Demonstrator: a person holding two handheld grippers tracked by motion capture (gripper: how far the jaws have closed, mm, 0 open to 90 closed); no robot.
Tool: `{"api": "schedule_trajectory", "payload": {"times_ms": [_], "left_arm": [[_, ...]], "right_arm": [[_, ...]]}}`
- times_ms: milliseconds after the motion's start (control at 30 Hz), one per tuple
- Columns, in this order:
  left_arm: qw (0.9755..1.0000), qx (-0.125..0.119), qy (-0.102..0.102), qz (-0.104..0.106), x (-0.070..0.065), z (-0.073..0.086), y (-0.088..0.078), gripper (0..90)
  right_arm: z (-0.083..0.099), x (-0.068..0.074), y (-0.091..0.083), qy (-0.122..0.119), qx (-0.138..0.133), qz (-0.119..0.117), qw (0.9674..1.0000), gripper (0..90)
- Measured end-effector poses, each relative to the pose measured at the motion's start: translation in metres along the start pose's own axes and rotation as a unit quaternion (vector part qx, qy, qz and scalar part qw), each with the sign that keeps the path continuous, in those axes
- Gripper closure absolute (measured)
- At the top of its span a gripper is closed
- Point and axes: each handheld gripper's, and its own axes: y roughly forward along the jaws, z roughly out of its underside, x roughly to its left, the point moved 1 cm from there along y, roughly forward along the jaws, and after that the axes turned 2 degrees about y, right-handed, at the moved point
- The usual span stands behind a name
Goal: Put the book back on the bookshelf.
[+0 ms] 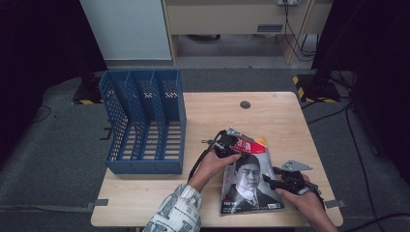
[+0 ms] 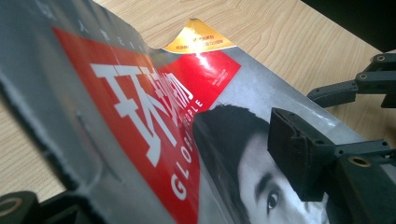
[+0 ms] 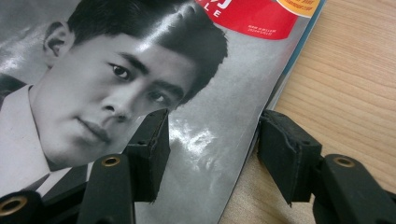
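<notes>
A magazine [image 1: 249,181] with a red title block and a black-and-white portrait lies at the table's front right. My left gripper [image 1: 226,145] is at its top left corner. In the left gripper view the cover [image 2: 140,93] rises between the jaws: one pad [image 2: 299,154] hovers over the portrait and the other jaw sits under the lifted edge, so my left gripper [image 2: 159,179] is open. My right gripper [image 1: 275,180] straddles the magazine's right edge. It [image 3: 212,140] is open, with one pad [image 3: 152,149] over the cover [image 3: 93,70] and the other over bare wood.
A blue mesh file rack [image 1: 145,121] with upright dividers stands at the table's left. The wooden table [image 1: 270,116] has a round cable hole [image 1: 245,104] near its far edge. The right gripper's jaws [image 2: 359,84] show beyond the magazine in the left gripper view.
</notes>
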Motion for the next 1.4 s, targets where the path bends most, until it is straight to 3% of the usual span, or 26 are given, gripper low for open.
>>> {"api": "schedule_trajectory", "payload": {"times_ms": [233, 567, 767, 1100, 1400], "left_arm": [[0.9998, 0.013, 0.006, -0.011, 0.003, -0.001, 0.004, 42.0], [0.9997, 0.014, -0.001, -0.019, 0.002, -0.003, 0.001, 63.7], [0.9996, 0.011, -0.009, -0.024, 0.0, -0.003, -0.002, 71.1], [0.9994, 0.006, -0.023, -0.024, -0.003, -0.006, -0.005, 78.7], [0.9994, -0.007, -0.018, -0.027, -0.006, -0.008, -0.01, 81.1]], "right_arm": [[0.0, 0.0, 0.0, -0.004, -0.001, 0.0, 1.0, 44.8], [0.0, 0.001, 0.0, -0.004, -0.001, 0.0, 1.0, 44.7], [0.0, 0.001, 0.0, -0.002, -0.001, 0.003, 1.0, 44.3], [0.0, 0.001, 0.0, -0.005, -0.001, 0.004, 1.0, 43.8], [0.0, 0.002, 0.001, 0.001, 0.0, 0.005, 1.0, 42.8]]}}
